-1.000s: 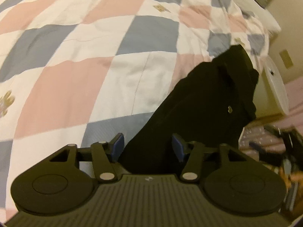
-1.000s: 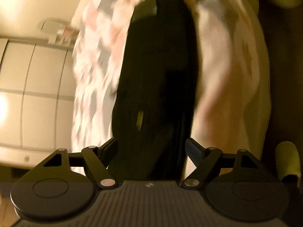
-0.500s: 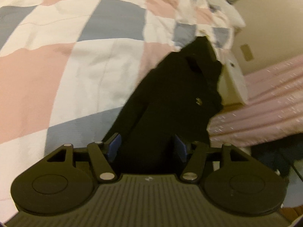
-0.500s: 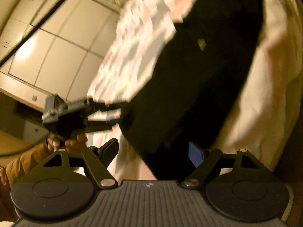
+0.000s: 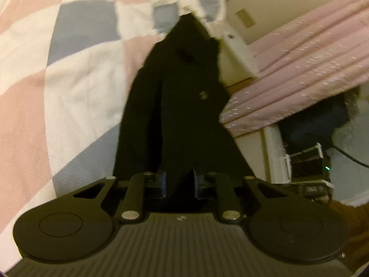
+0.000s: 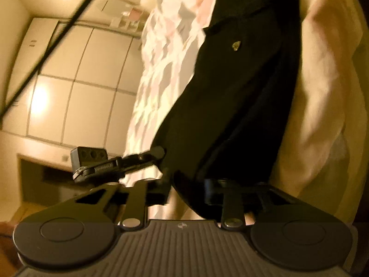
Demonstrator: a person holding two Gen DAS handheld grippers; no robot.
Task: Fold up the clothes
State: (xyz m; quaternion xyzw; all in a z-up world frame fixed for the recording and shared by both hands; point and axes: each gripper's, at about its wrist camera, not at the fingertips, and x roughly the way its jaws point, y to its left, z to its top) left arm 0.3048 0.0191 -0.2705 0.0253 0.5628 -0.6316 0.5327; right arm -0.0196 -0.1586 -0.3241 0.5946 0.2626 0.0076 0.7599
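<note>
A black garment (image 5: 184, 106) with a small gold emblem (image 5: 203, 95) lies stretched along the edge of a pink, grey-blue and white checked quilt (image 5: 69, 69). My left gripper (image 5: 180, 182) is shut on the garment's near end, with black cloth pinched between its blue pads. In the right wrist view the same garment (image 6: 242, 92) hangs down past the bed's side. My right gripper (image 6: 188, 189) is shut on its lower edge. The left gripper (image 6: 159, 153) shows there just to the left, holding the same edge.
Pink pleated fabric (image 5: 299, 53) and a white cabinet (image 5: 239, 53) stand to the right of the bed. Dark clutter and a cable (image 5: 318, 138) sit further right. White wardrobe doors (image 6: 80, 80) fill the left, and the cream bed side (image 6: 322, 92) the right.
Both grippers went from open around the garment's end to shut on it. The cameras have tipped, and the garment now pulls up towards the grippers.
</note>
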